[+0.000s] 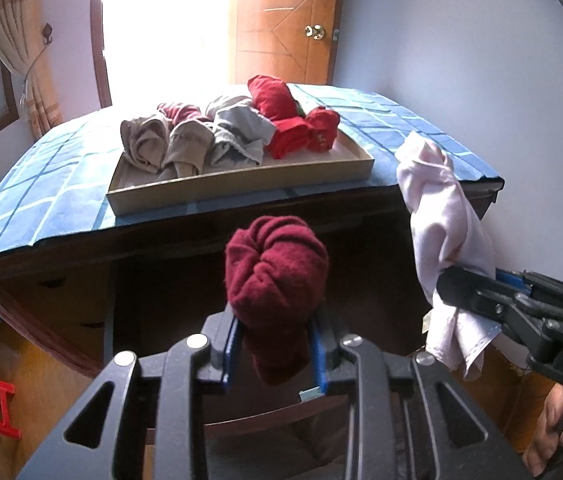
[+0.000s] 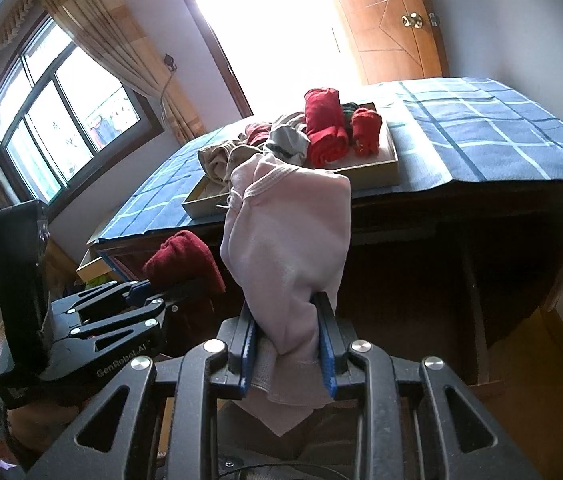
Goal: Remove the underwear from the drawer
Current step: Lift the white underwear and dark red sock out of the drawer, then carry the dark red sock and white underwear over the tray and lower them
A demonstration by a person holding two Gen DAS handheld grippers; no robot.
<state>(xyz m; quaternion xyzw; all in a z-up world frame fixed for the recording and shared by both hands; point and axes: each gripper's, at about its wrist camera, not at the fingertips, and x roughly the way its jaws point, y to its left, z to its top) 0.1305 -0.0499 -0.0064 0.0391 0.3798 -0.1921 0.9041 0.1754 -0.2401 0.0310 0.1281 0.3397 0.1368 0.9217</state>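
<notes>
While my left fingers [image 1: 275, 354] pinch a maroon underwear roll [image 1: 275, 280], my right fingers [image 2: 287, 350] clamp pale pink underwear [image 2: 287, 240], below the table [image 1: 41, 184].

I see a maroon rolled garment [image 1: 277, 280], a pale pink garment [image 2: 289, 240], a blue tablecloth [image 1: 53, 176] checked with light lines, bright red rolls [image 1: 281, 120] in a tan tray [image 1: 241, 184]
</notes>
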